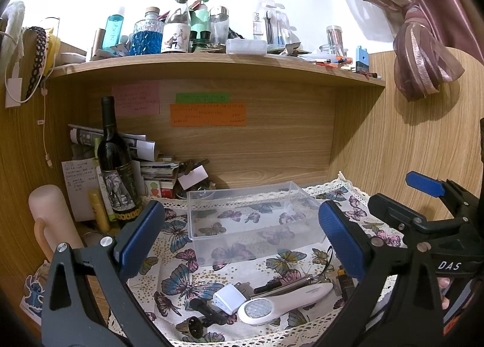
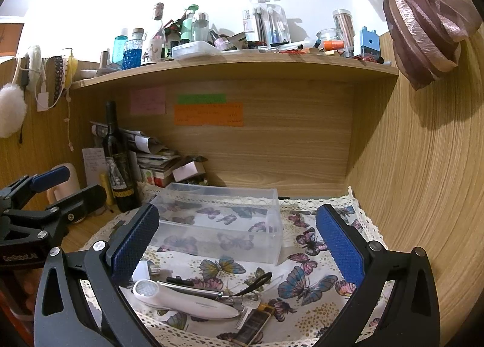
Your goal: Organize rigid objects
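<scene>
Nearest the lens: a white handheld device with a round perforated head, lying flat on the butterfly-print cloth at the front edge of the desk. Long axis running roughly left to right; seen from the left wrist, round head toward the left and near side, tapered handle toward the right and slightly away. Hard plastic shell, probably light and stiff, likely a little slick; best taken across the narrower handle, not the wide head. Thin dark wrist strap looping off the handle end, apt to snag.

Just beside the head: a small white plug adapter, boxy, rigid, easy to pinch across its flat sides. Near that, small black parts, too small to identify. By the handle end, a silver key and a small dark rectangular item with a yellow cap, both flat and thin, harder to lift off cloth. A slim pen-like stick lying along the device.

Farther back on the cloth: an empty clear plastic bin, open at the top, likely the destination, long side left to right.

Left hand-held gripper: spread wide, holding nothing, above the pile. Right hand-held gripper: also spread wide and empty. Nothing placed in the bin yet.

Beyond: dark wine bottle and stacked papers at rear left, cluttered shelf overhead.
</scene>
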Demonstrator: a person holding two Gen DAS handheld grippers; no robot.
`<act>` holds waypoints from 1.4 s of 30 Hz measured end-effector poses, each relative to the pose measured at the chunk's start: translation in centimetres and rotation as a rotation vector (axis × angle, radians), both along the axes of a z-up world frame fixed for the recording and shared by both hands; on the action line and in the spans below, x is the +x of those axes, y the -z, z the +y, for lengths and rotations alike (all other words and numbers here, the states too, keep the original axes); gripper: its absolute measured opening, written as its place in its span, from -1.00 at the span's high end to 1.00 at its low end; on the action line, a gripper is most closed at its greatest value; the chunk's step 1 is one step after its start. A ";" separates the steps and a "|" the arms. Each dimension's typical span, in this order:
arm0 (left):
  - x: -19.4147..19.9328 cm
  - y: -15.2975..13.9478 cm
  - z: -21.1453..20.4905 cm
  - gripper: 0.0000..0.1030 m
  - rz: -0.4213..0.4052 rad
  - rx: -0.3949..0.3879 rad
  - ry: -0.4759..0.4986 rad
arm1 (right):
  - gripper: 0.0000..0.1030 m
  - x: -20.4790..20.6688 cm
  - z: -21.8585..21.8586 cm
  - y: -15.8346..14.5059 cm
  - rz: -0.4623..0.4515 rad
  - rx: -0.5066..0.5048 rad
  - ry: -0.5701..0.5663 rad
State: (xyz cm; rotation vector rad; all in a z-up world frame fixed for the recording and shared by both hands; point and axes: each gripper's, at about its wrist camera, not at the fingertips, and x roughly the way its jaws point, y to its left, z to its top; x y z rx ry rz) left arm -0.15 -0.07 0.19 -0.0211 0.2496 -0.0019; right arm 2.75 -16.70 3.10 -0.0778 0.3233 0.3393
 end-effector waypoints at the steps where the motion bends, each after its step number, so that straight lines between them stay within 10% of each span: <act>1: 0.0 0.0 0.0 -1.00 0.000 -0.001 0.000 | -1.00 0.0 0.0 0.0 -0.001 -0.001 0.002; 42: 0.3 -0.2 -0.6 -1.00 0.011 -0.010 0.006 | -1.00 0.1 0.4 0.1 0.002 0.002 0.012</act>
